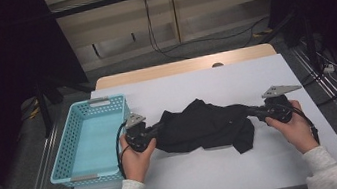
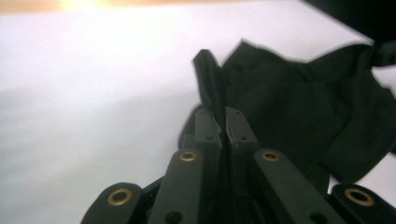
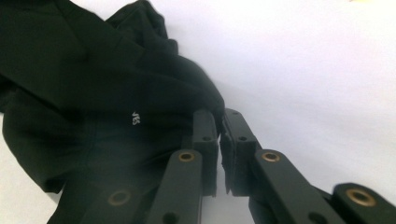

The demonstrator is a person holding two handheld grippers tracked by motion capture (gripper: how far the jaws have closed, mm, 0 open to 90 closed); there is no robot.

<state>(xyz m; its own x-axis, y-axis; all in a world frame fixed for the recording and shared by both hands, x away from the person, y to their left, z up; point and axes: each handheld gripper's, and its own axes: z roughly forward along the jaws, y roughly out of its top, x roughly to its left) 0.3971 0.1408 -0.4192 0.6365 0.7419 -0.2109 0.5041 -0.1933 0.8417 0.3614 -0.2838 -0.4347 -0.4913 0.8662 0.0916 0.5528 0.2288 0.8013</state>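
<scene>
The black garment point(image 1: 204, 125) lay bunched on the white table cover point(image 1: 229, 176), roughly in the middle, with the turquoise basket point(image 1: 67, 160) standing empty just to its left and apart from it. Judging by that, the work looked to be at an early stage: both ends of the cloth had been taken hold of, but the fabric was not yet spread, folded or put anywhere, so nearly everything seemed left to do. The left gripper point(image 1: 154, 128) sat at the garment's left edge, and in the left gripper view its jaws were pressed almost together on a narrow ridge of black cloth point(image 2: 210, 86) that stood up between the pads. The right gripper point(image 1: 255, 110) was at the opposite end, and in the right gripper view its jaws were likewise nearly closed, pinching a fold of the same fabric point(image 3: 212, 105) at the tips. Between the two grips the garment sagged in loose folds, with one flap point(image 1: 244, 139) hanging toward the near edge of the table. A small white mark point(image 3: 135, 119) showed on the cloth near the right jaws
</scene>
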